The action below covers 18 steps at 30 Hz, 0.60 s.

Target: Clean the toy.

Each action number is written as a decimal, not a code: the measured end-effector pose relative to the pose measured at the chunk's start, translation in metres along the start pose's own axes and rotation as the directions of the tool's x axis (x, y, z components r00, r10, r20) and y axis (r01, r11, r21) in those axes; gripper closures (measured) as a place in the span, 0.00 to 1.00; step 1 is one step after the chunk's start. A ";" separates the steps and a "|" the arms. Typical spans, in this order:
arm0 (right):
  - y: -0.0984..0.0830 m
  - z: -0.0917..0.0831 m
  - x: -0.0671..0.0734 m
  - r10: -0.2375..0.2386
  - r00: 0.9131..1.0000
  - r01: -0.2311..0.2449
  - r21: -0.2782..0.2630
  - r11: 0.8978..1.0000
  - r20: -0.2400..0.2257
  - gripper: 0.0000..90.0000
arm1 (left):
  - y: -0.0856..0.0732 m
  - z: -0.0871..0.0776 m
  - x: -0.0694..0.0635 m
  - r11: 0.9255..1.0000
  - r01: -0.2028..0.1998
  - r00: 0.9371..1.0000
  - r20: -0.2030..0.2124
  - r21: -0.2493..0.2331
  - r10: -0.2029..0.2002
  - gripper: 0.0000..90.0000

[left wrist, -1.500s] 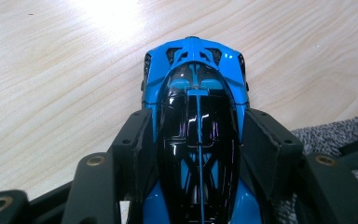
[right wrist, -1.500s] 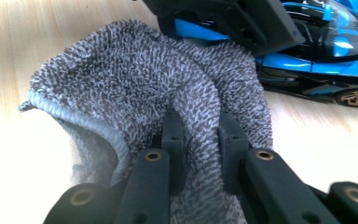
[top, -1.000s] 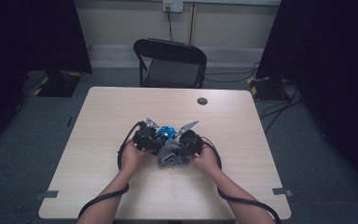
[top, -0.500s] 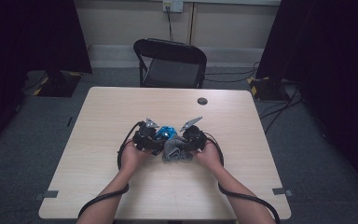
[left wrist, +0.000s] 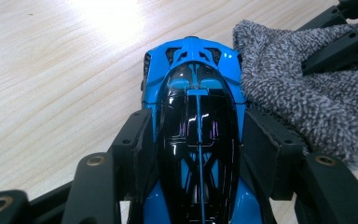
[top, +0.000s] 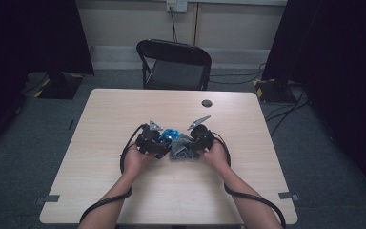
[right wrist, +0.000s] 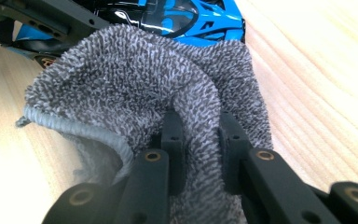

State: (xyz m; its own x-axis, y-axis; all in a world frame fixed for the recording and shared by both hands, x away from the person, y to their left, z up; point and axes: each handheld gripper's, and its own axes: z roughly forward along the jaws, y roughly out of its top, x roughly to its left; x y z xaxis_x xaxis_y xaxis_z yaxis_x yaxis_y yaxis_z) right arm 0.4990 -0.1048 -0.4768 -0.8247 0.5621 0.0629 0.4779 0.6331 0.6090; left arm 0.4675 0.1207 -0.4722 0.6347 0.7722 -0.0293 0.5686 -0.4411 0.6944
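Observation:
A blue and black toy car (left wrist: 198, 116) sits between the jaws of my left gripper (left wrist: 198, 149), which is shut on its sides. From above the car (top: 172, 135) lies at the table's middle with my left gripper (top: 158, 143) on its left. A grey terry cloth (right wrist: 168, 88) is pinched in a fold by my right gripper (right wrist: 200, 140), and it presses against the car's flank (right wrist: 191, 18). In the high view the cloth (top: 181, 149) is bunched between the two grippers, with my right gripper (top: 196, 143) on its right side.
The wooden table (top: 124, 114) has a small dark round disc (top: 207, 103) near its far edge. A black folding chair (top: 174, 64) stands behind the table. Cables trail from both grippers along the person's forearms (top: 124, 186).
My right gripper has slid the cloth a little along the car's side. The left gripper and the car have stayed in place.

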 end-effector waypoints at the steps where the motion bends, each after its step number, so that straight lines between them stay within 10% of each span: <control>1: 0.000 0.000 0.000 0.000 1.000 0.000 0.000 1.000 -0.001 0.85 | 0.000 0.000 0.000 1.000 0.000 1.000 -0.001 0.000 0.000 0.49; 18: 0.004 0.000 -0.010 0.030 1.000 -0.030 0.024 0.999 -0.003 0.86 | 0.000 0.000 0.000 1.000 0.002 1.000 -0.001 -0.003 -0.002 0.49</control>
State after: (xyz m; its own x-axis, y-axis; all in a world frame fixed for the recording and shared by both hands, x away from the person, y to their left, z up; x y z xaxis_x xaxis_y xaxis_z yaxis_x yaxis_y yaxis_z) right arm 0.5088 -0.1076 -0.4747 -0.8105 0.5797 0.0834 0.5099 0.6285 0.5874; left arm 0.4672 0.1209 -0.4724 0.6334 0.7733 -0.0298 0.5680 -0.4384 0.6966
